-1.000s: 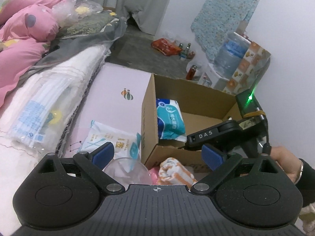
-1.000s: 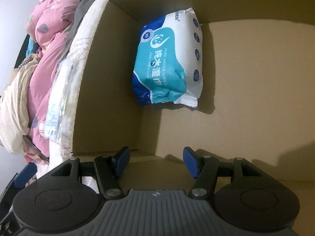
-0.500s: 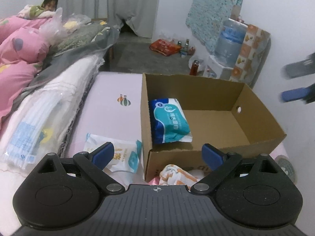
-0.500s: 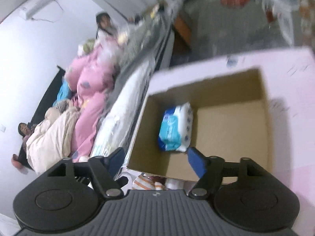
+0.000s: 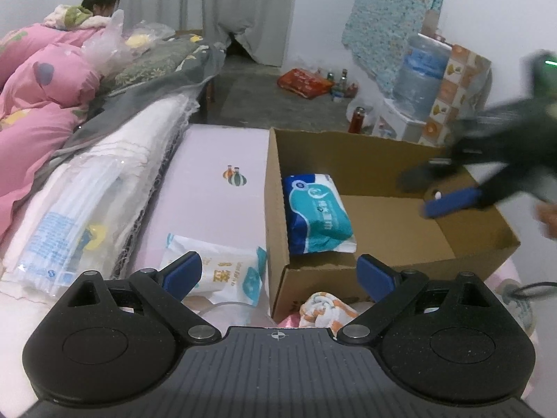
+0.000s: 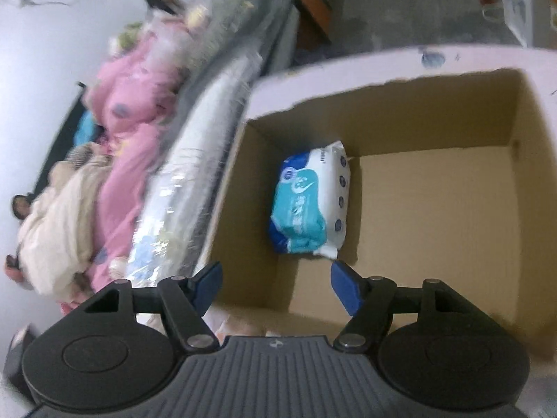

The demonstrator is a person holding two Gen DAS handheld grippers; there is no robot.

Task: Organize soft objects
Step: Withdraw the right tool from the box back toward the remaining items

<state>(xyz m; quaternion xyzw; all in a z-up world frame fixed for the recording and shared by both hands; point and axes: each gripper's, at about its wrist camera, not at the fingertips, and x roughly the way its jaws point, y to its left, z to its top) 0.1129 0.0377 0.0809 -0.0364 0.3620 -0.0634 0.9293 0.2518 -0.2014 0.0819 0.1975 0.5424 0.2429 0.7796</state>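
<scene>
From my remote seat, the cardboard box is the marker for everything here. Left of the box, on the pale pink surface, lies a white tissue packet, flat, its long axis running roughly across toward the box wall, just ahead of my left gripper. That claw is released, with nothing between its blue pads. Against the box's near outer wall, a rolled orange-striped cloth sits low between those fingertips and closer to them than the packet. Inside the box, hard against its left wall, rests one blue-and-teal wipes pack, long axis running front to back; the rest of the box floor is bare. Over the box's right side my right gripper hangs blurred, its jaws parted and empty after just narrowing a little, looking down on the wipes pack. I judge the left hand the nearer to both loose items, so the next pick falls to it, reaching down and slightly forward.
</scene>
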